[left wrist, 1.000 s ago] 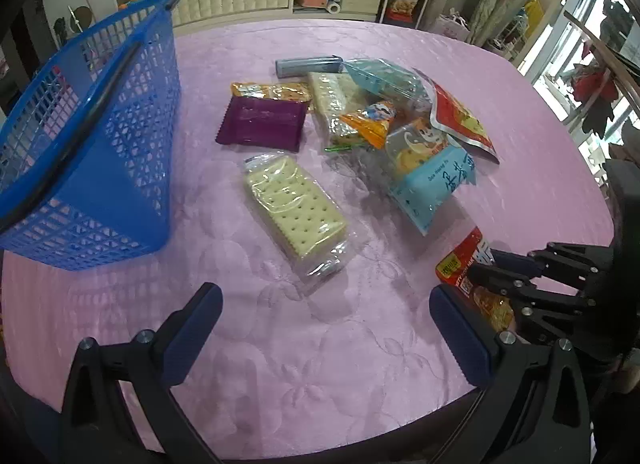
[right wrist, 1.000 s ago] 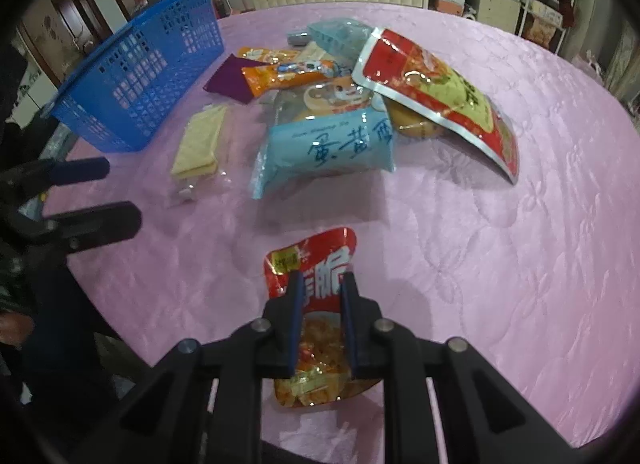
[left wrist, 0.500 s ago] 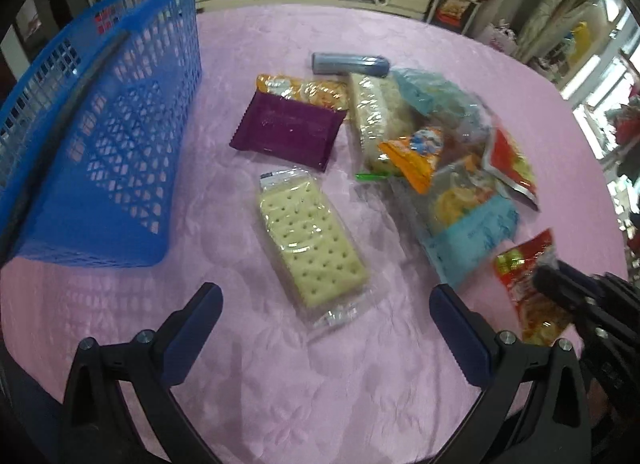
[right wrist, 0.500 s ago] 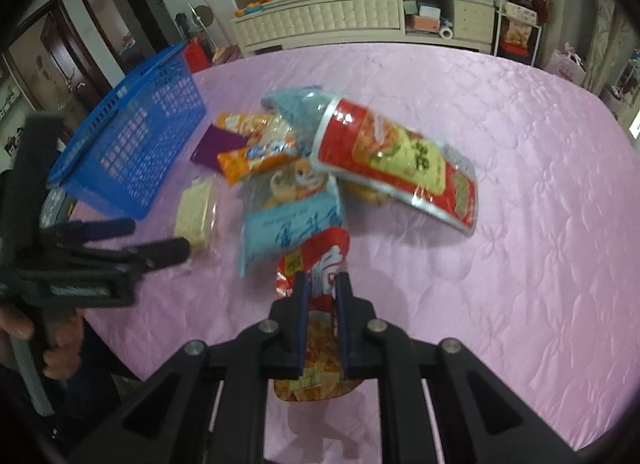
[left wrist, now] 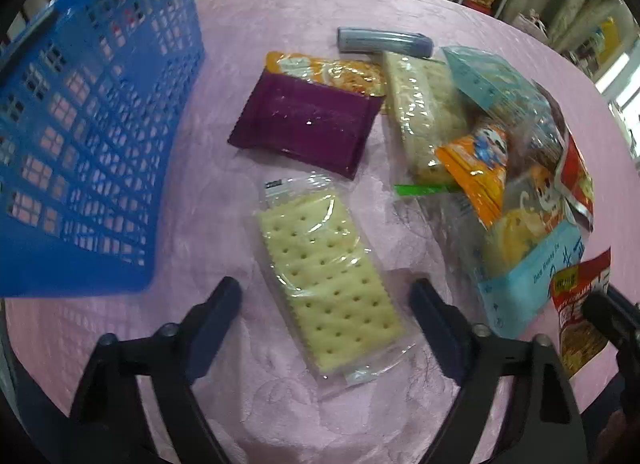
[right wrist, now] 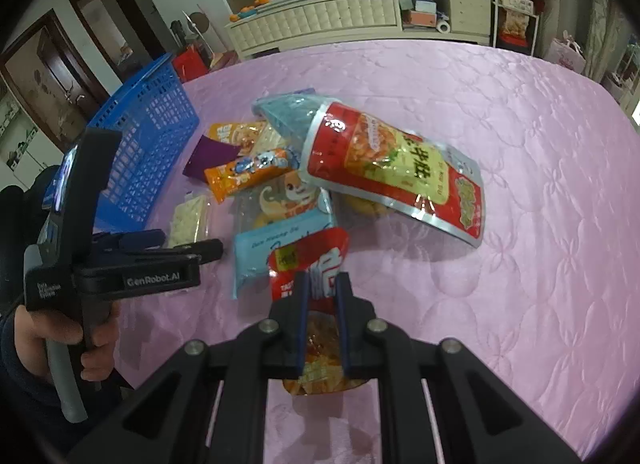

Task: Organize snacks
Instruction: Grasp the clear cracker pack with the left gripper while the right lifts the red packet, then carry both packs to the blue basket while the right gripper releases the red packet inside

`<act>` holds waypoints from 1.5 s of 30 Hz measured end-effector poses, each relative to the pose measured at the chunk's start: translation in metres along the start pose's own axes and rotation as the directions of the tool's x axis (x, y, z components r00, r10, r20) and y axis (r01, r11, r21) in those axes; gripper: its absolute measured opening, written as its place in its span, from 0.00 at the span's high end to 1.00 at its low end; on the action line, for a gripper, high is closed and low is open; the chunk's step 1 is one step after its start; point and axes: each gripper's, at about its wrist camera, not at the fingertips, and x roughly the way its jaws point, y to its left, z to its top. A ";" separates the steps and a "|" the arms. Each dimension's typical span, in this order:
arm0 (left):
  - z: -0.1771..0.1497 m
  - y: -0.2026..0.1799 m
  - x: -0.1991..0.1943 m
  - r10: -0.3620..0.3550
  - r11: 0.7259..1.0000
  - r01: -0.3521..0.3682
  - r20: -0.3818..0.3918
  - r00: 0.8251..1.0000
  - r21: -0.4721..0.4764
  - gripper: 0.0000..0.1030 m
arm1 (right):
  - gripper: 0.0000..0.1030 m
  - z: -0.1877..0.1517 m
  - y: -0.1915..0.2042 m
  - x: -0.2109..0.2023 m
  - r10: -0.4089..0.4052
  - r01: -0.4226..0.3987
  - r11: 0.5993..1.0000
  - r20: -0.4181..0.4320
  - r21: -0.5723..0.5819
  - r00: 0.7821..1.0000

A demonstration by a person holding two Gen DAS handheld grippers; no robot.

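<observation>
My right gripper [right wrist: 322, 284] is shut on a small red snack packet [right wrist: 310, 260] and holds it above the pink table; the packet also shows in the left wrist view [left wrist: 580, 304]. My left gripper [left wrist: 326, 300] is open, its fingers on either side of a clear-wrapped cracker pack [left wrist: 326, 276] lying flat on the table. A blue mesh basket [left wrist: 80, 124] stands at the left, also in the right wrist view [right wrist: 140, 152]. A pile of snacks lies in the middle: a purple packet [left wrist: 306, 124], an orange packet [left wrist: 476, 168], a large red bag [right wrist: 392, 168].
A grey tube [left wrist: 384, 40] lies behind the pile. A light blue bag [right wrist: 280, 252] sits under the lifted packet. The pink tablecloth [right wrist: 520, 224] stretches right of the pile. A white cabinet [right wrist: 340, 20] stands beyond the table.
My left gripper has moved forward and down over the cracker pack. My right gripper has lifted the small red packet off the table and carried it toward the pile.
</observation>
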 end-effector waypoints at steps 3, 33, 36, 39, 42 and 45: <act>0.002 -0.003 -0.004 -0.036 0.999 0.036 0.005 0.999 0.032 0.50 | 0.84 -0.001 0.001 -0.002 -0.008 0.008 1.000 -0.002 0.004 1.000; -0.034 0.059 -0.167 -0.254 0.965 0.215 0.323 0.912 0.153 0.57 | 0.87 0.036 0.098 -0.084 -0.014 0.031 0.995 0.184 -0.090 0.983; -0.028 0.078 -0.178 -0.239 0.969 0.200 0.346 0.907 0.146 0.57 | 0.87 0.054 0.118 -0.087 0.010 0.015 0.993 0.212 -0.120 0.977; -0.021 0.101 -0.190 -0.219 0.974 0.183 0.367 0.904 0.132 0.57 | 0.87 0.070 0.136 -0.086 0.033 0.000 0.989 0.231 -0.145 0.972; -0.014 0.120 -0.196 -0.198 0.979 0.164 0.381 0.903 0.121 0.57 | 0.87 0.085 0.152 -0.085 0.058 -0.017 0.986 0.243 -0.164 0.968; -0.007 0.136 -0.202 -0.182 0.983 0.153 0.395 0.900 0.105 0.57 | 0.87 0.100 0.171 -0.082 0.087 -0.037 0.980 0.252 -0.196 0.964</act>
